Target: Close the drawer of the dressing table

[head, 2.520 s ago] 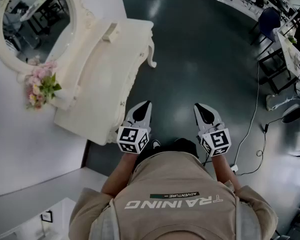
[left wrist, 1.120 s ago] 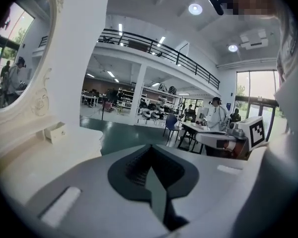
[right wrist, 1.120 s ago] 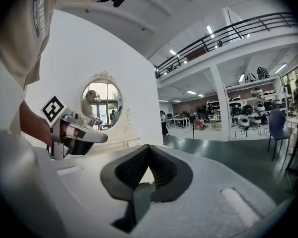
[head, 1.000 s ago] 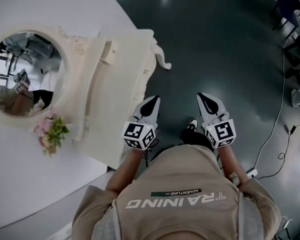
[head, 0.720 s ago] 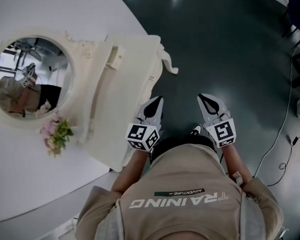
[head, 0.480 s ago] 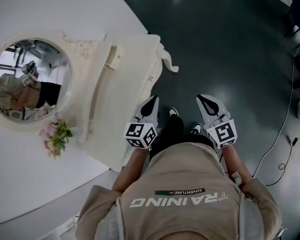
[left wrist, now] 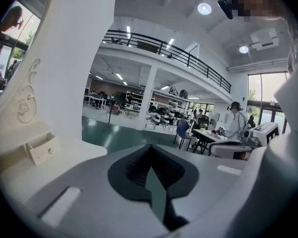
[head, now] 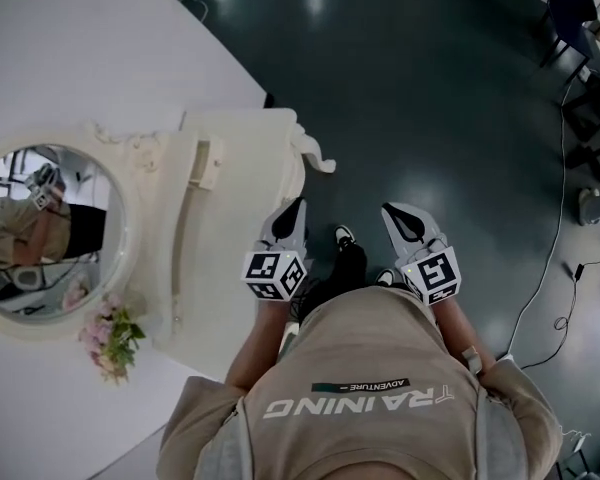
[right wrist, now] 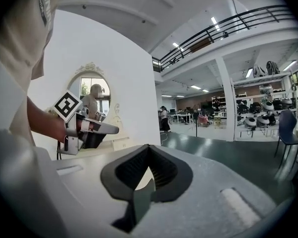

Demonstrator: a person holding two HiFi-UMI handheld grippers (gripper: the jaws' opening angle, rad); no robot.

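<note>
Risk lay mostly in the reach yet to be made. Nearest, at the person's waist, the left hand-held gripper (head: 292, 214) and the right hand-held gripper (head: 399, 218) each had their jaws together with nothing between them. Both pointed out over the dark floor (head: 430, 118) rather than at the furniture. Just beside the left one stood the cream dressing table (head: 235, 228), with a bunch of flowers (head: 113, 334) at the end of its surface nearer the person. Farther along, below the round mirror (head: 40, 233), the small drawer (head: 206, 162) appeared to stand proud of its row, so I judged it open and not yet touched. A push with those narrow closed tips could have landed off-centre, perhaps on the little knob (left wrist: 50, 151). That might have skewed so small a box in its slot and jammed it instead of seating it. An approach from the side, as the left gripper view suggested, would have made that likelier, and a glancing tip might have scraped the carved frame around the mirror. A hard shove might also have rocked the light-looking table and disturbed the flowers.
</note>
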